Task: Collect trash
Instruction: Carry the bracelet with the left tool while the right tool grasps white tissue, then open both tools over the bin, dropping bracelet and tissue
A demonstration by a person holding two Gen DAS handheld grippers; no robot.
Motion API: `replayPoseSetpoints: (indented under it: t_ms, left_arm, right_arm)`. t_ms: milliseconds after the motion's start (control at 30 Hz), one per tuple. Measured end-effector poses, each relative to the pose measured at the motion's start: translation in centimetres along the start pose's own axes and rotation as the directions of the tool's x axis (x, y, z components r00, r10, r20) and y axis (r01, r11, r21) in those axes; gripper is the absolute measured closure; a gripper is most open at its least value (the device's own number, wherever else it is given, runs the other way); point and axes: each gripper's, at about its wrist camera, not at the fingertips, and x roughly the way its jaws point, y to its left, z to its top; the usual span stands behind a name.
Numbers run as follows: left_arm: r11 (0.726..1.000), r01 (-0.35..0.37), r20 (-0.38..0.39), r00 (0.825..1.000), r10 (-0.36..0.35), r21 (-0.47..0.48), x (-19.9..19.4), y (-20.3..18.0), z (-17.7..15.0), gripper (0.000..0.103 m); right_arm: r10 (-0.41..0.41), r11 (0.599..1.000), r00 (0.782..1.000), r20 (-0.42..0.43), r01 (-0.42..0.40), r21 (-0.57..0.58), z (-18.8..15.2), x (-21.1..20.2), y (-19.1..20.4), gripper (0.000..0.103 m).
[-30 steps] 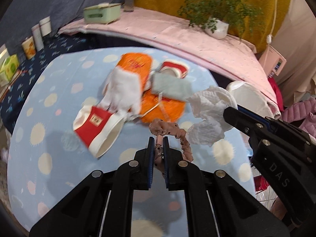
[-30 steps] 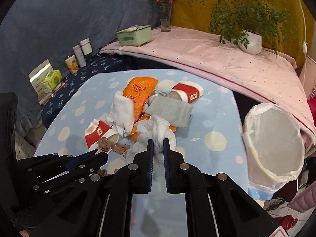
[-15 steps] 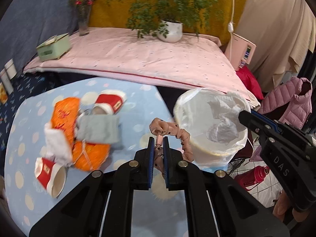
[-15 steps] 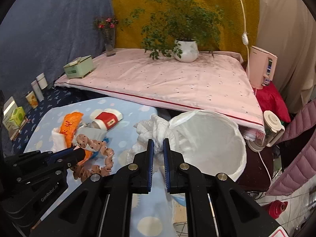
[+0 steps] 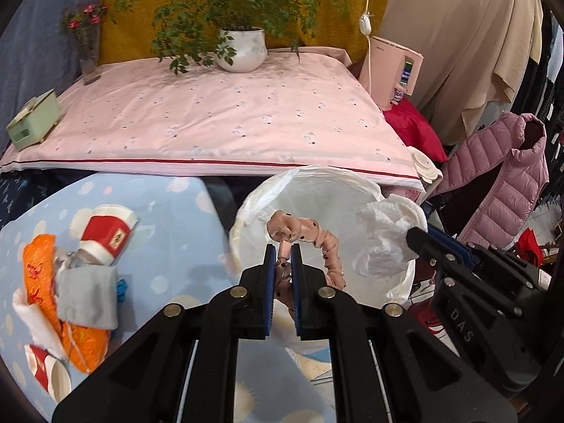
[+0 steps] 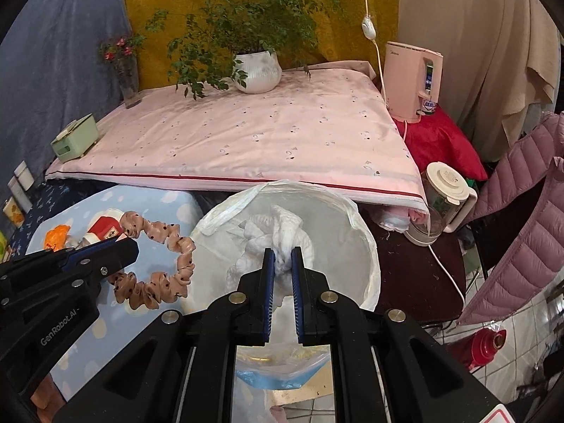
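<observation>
My left gripper (image 5: pixel 282 252) is shut on a pink dotted scrunchie (image 5: pixel 310 232) and holds it over the open mouth of the white-lined trash bin (image 5: pixel 257 197). My right gripper (image 6: pixel 282 255) is shut on a crumpled white tissue (image 6: pixel 282 232) and holds it over the same bin (image 6: pixel 366 246). The tissue (image 5: pixel 387 232) also shows at the right in the left wrist view, and the scrunchie (image 6: pixel 158 264) at the left in the right wrist view. On the blue spotted table (image 5: pixel 176 232) lie a red paper cup (image 5: pixel 107 236), an orange wrapper (image 5: pixel 38 271), a grey cloth (image 5: pixel 88 296) and another red cup (image 5: pixel 46 373).
A pink-covered bed (image 5: pixel 218 123) with a potted plant (image 5: pixel 243 49), a flower vase (image 5: pixel 88 49) and a green box (image 5: pixel 31 120) lies behind. A pink appliance (image 6: pixel 412 81), a blender jug (image 6: pixel 440 204), a pink jacket (image 5: pixel 500 183) and a red flask (image 6: pixel 483 345) stand to the right.
Both grippers swung right from above the table, carrying the scrunchie and the tissue. They now hang over the bin's mouth. The table trash has shifted to the left of view.
</observation>
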Motion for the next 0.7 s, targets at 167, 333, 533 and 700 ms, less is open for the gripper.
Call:
replayPoseSetpoints:
  t_ms: [167,333,533,700]
  left_arm:
    - [1.000,0.019,-0.014,1.000,-0.019,0.013,2.1,-0.9,0.9,0.095]
    - [0.999,0.030,-0.018,0.999,-0.030,0.013,3.3,-1.0,1.5,0.093]
    - [1.000,0.009,-0.005,1.000,-0.009,0.005,3.9,-0.5,1.8,0.073]
    - [1.000,-0.014,0.007,1.000,0.014,-0.025,3.8,0.4,2.0,0.055]
  right_arm:
    - [-0.012,1.000,1.000,-0.020,0.012,0.022,0.2,1.6,-0.7,0.094]
    - [-0.002,0.999,0.999,-0.035,0.004,0.041,0.6,3.1,-0.9,0.093]
    - [-0.007,0.998,1.000,-0.030,0.009,0.058,1.1,4.1,-0.6,0.089]
    - [-0.020,0.997,1.000,-0.019,0.021,0.071,1.5,3.9,-0.5,0.076]
